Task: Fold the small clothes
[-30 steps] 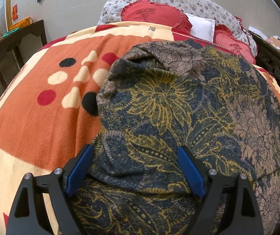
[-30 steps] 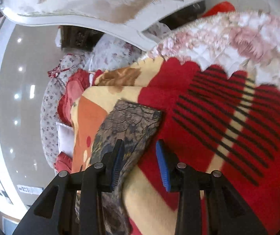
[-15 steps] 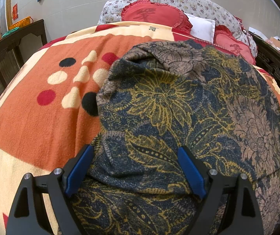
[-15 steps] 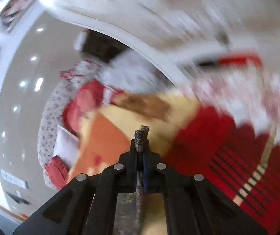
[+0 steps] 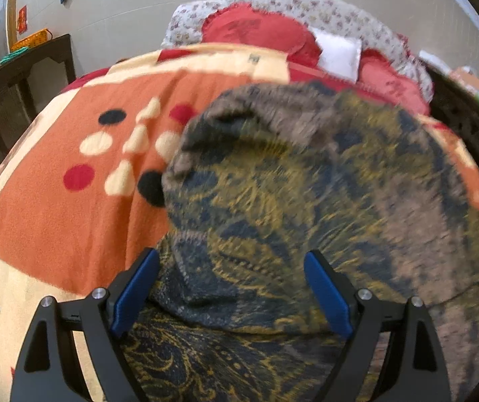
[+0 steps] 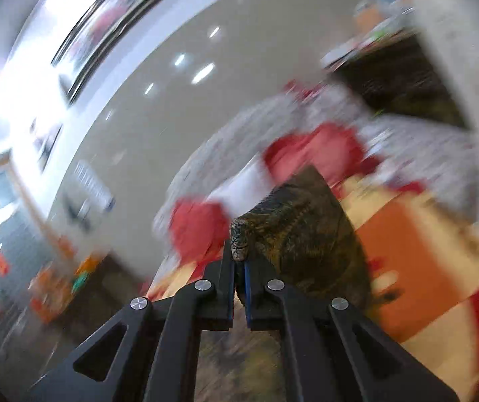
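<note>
The bed (image 5: 55,201) fills most of both views, covered by an orange, cream and red blanket (image 5: 38,227) with dots and the word "love" at its near left edge. At the head of the bed lie a floral quilt (image 5: 306,3), red ruffled cushions (image 5: 259,33) and a white pillow (image 5: 336,53) set between them. Dark wooden furniture (image 5: 21,80) stands at the left of the bed, against a pale wall. The task garment (image 5: 306,184), a dark blue cloth with a gold and brown floral print, lies on the blanket in front of me, bunched into folds, its picture blurred. My left claw (image 5: 229,291) points down at the near part of this garment; its blue pads (image 5: 135,288) stand wide apart, one at each side of a fold, and neither presses on the cloth. My right claw (image 6: 238,278) is closed together on an edge of the same garment (image 6: 306,234): a narrow strip of cloth sticks out just past the tips, and the rest of the cloth hangs away to the right of the claw above the blanket (image 6: 406,251). The right wrist view is heavily blurred, so the room behind cannot be read in detail
</note>
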Tool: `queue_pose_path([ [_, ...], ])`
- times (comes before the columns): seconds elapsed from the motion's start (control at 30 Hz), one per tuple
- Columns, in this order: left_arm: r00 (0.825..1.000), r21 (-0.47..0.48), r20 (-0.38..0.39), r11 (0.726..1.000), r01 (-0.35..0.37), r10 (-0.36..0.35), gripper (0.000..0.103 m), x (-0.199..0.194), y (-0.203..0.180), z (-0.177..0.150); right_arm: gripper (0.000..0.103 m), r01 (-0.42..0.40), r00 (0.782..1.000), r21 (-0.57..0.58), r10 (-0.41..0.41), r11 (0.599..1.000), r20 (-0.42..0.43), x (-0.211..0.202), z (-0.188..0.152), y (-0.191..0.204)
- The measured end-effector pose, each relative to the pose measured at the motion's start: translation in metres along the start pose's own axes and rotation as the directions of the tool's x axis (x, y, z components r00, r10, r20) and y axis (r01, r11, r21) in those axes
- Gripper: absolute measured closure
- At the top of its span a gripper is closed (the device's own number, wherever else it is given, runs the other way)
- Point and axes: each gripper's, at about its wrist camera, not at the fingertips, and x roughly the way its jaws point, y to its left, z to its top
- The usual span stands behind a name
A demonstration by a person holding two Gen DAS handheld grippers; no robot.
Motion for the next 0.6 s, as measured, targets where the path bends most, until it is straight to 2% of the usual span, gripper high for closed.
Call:
queue_pose_path([
  [0.07, 0.998, -0.024, 0.031, 0.998, 0.054, -0.053, 0.012, -0.016, 0.000, 0.009, 0.097, -0.061, 0.994, -0.020, 0.059, 0.998, -0.087, 0.037, -0.037, 0.024],
  [0.13, 0.989, -0.029, 0.041, 0.989, 0.143, -0.142, 0.012, -0.028, -0.007, 0.020, 0.097, -0.106, 0.977, -0.047, 0.095, 0.993, -0.191, 0.076, -0.083, 0.045],
  [0.17, 0.982, -0.027, 0.027, 0.982, 0.188, -0.188, 0.012, -0.031, -0.012, 0.024, 0.097, -0.103, 0.969, -0.061, 0.086, 0.993, -0.230, 0.089, -0.102, 0.050],
  [0.2, 0.968, -0.030, 0.001, 0.968, 0.250, -0.250, 0.012, -0.031, -0.018, 0.027, 0.097, -0.100, 0.953, -0.070, 0.075, 0.993, -0.294, 0.107, -0.132, 0.055],
  [0.27, 0.924, -0.056, -0.060, 0.925, 0.375, -0.378, 0.012, -0.027, -0.033, 0.030, 0.097, -0.069, 0.929, -0.115, 0.022, 0.991, -0.369, 0.125, -0.178, 0.058],
  [0.33, 0.880, -0.089, -0.135, 0.891, 0.446, -0.454, 0.012, -0.017, -0.050, 0.028, 0.097, -0.051, 0.915, -0.150, -0.014, 0.987, -0.403, 0.128, -0.207, 0.058],
  [0.37, 0.851, -0.111, -0.189, 0.872, 0.477, -0.489, 0.016, -0.010, -0.061, 0.024, 0.097, -0.045, 0.912, -0.180, -0.033, 0.983, -0.410, 0.127, -0.219, 0.060],
  [0.4, 0.805, -0.146, -0.252, 0.844, 0.517, -0.537, 0.022, 0.000, -0.074, 0.019, 0.097, -0.041, 0.912, -0.217, -0.052, 0.975, -0.406, 0.124, -0.229, 0.062],
  [0.43, 0.771, -0.171, -0.303, 0.828, 0.535, -0.560, 0.025, 0.009, -0.086, 0.015, 0.097, -0.035, 0.912, -0.243, -0.068, 0.969, -0.404, 0.122, -0.234, 0.063],
  [0.47, 0.751, -0.188, -0.337, 0.822, 0.537, -0.568, 0.031, 0.015, -0.097, 0.011, 0.097, -0.037, 0.911, -0.282, -0.083, 0.959, -0.404, 0.120, -0.239, 0.066],
  [0.57, 0.744, -0.219, -0.346, 0.821, 0.528, -0.571, 0.031, 0.023, -0.113, 0.010, 0.097, -0.040, 0.918, -0.361, -0.109, 0.932, -0.382, 0.118, -0.243, 0.075],
  [0.6, 0.734, -0.236, -0.363, 0.819, 0.524, -0.574, 0.031, 0.027, -0.118, 0.012, 0.097, -0.041, 0.921, -0.381, -0.112, 0.924, -0.372, 0.114, -0.244, 0.076],
])
